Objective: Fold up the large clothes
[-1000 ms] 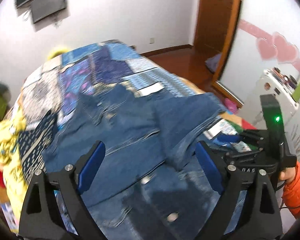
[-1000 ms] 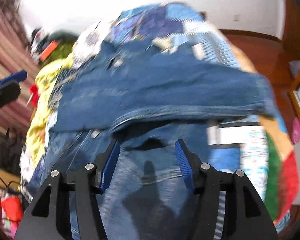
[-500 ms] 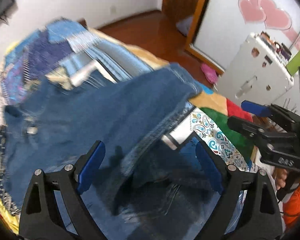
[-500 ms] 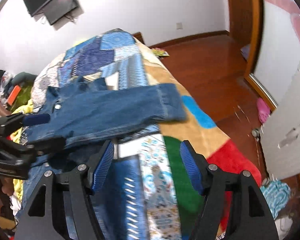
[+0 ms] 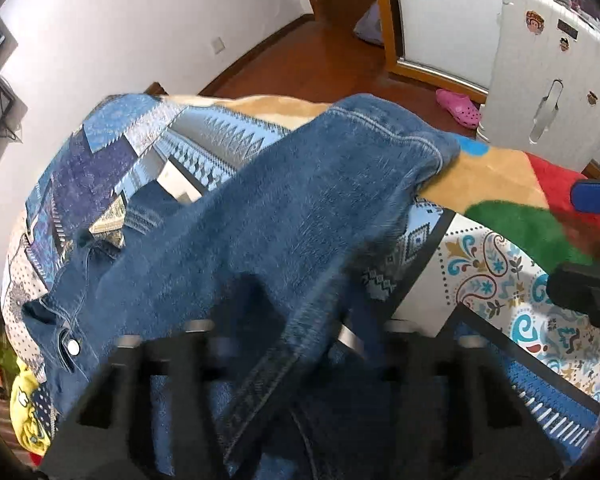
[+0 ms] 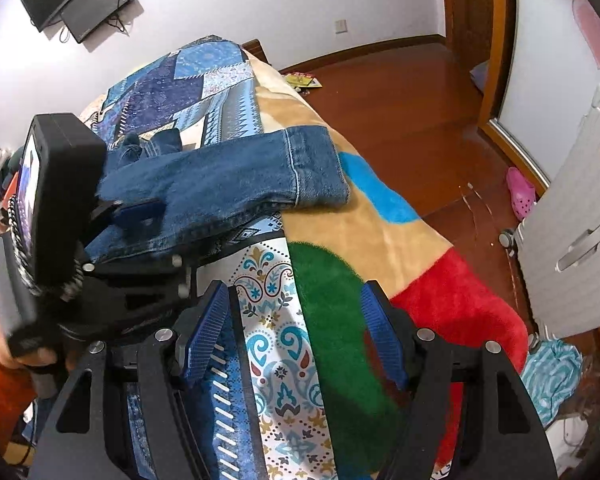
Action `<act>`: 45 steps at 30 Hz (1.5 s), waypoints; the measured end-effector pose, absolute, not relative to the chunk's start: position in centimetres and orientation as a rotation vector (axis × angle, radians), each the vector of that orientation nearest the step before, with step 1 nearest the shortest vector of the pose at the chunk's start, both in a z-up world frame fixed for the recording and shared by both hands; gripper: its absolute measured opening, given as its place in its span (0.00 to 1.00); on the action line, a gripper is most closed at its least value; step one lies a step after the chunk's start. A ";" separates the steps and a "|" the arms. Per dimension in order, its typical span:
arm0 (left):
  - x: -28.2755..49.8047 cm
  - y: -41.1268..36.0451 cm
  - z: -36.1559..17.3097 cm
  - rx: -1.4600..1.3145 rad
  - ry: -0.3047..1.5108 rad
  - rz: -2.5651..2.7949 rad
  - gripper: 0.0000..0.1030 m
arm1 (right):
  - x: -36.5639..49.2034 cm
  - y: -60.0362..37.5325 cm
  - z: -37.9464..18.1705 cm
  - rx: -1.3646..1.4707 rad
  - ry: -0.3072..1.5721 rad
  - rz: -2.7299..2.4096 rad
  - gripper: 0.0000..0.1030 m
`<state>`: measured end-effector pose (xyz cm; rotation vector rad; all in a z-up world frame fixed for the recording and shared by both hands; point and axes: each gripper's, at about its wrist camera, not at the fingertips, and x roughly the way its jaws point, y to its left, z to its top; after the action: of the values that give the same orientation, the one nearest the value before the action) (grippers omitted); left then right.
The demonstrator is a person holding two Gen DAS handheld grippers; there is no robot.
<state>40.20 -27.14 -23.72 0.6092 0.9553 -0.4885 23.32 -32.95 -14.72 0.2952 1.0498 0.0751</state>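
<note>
On patchwork bed cover [image 6: 268,320]: left hand-held gripper [image 6: 140,216] clamped on denim garment [image 6: 228,184]; right hand-held gripper [image 6: 292,340] spread apart.

bed [image 6: 380,216] w/ patchwork blanket [image 6: 204,92], blue patches far end, tan/green/red fleece near edge | denim jacket [image 5: 284,216] lies across it, sleeve cuff [image 6: 312,164] on tan part | yellow cloth [image 5: 28,412] at left edge

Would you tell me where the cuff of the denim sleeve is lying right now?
In the right wrist view, the denim sleeve's cuff lies upper centre on the tan part of the blanket, touching its blue patch, beyond the left gripper.
</note>
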 end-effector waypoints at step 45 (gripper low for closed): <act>33.5 6.4 -15.2 0.042 0.915 -0.144 0.65 | 25.2 -18.8 -16.9 -0.205 1.148 0.191 0.65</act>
<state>33.47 6.36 -15.23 0.0425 0.9151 -0.1437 25.22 -18.76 -16.89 -0.2046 1.1482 0.1906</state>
